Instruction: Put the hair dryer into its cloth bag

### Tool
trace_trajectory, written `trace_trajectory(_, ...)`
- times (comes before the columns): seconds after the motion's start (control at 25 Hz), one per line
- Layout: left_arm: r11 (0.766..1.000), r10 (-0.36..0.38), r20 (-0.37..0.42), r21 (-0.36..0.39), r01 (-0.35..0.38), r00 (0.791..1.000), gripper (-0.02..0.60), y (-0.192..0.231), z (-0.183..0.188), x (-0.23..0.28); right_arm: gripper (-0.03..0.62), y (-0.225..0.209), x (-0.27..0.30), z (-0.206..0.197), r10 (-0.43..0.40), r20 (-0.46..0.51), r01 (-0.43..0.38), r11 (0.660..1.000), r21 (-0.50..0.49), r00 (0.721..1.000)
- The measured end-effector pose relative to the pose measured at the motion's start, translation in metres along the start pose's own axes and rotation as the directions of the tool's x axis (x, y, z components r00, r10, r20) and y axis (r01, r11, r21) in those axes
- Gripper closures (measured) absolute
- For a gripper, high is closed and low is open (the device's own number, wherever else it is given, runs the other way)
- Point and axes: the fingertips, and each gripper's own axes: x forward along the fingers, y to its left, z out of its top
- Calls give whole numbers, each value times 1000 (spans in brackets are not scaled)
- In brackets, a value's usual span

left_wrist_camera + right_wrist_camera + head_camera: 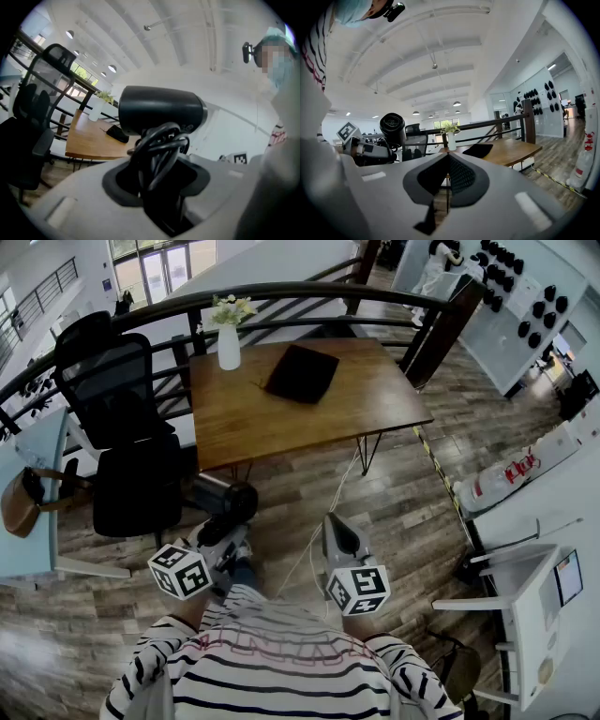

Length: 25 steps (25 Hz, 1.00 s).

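Your left hand-held gripper (223, 529) is grasping the black hair dryer (225, 497). In the left gripper view its jaws stand partly apart, closed on the dryer's handle and on the black cord (159, 147) coiled around it. The round barrel (161, 110) sits just above the jaws and lies across the frame. In the head view the dryer is a little left of centre, held in the air over the wood-plank floor (394, 502). It is below the near edge of the brown wooden surface (281, 423) and not touching it.

Your right hand-held gripper (337, 523) is clenched and empty. In the right gripper view its two dark pads (449, 174) meet with nothing between them. It sits at lower centre of the head view, beside the left one and apart from it. Both point toward the surface.

The flat, roughly square black cloth bag (302, 373) lies on the surface at upper centre of the head view, well apart from the dryer. To its left, near the far left corner, stands a white vase (229, 347) with pale flowers. A black mesh office chair (117, 395) stands at the left of the surface, and a dark curved railing (281, 292) runs behind it.

In the right gripper view the dryer (392, 126) shows at the left and the bag (478, 150) right of centre.
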Motion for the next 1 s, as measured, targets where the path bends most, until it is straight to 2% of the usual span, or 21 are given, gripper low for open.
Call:
trace_trajectory(0.36,1000,18,-10,11,-18,1000,419,13,2,10,594,-15,19,5,-9,49,7,999,50,999)
trace_trajectory(0.48,1000,23,-18,11,-23,1000,419,27,6,23,595,-21,33,6,-17,52,16,999,30,999)
trace_trajectory(0.6,1000,18,-27,-4,-19,999,419,45,14,44,590,-31,53,7,-19,40,18,1000,13,999)
trace_trajectory(0.68,1000,8,-35,-4,-8,999,419,60,21,63,511,-42,72,7,-31,31,31,1000,4,999)
trace_trajectory(1.0,999,-38,-97,13,39,995,419,128,78,151,508,-91,166,36,-121,-1,121,991,-60,993)
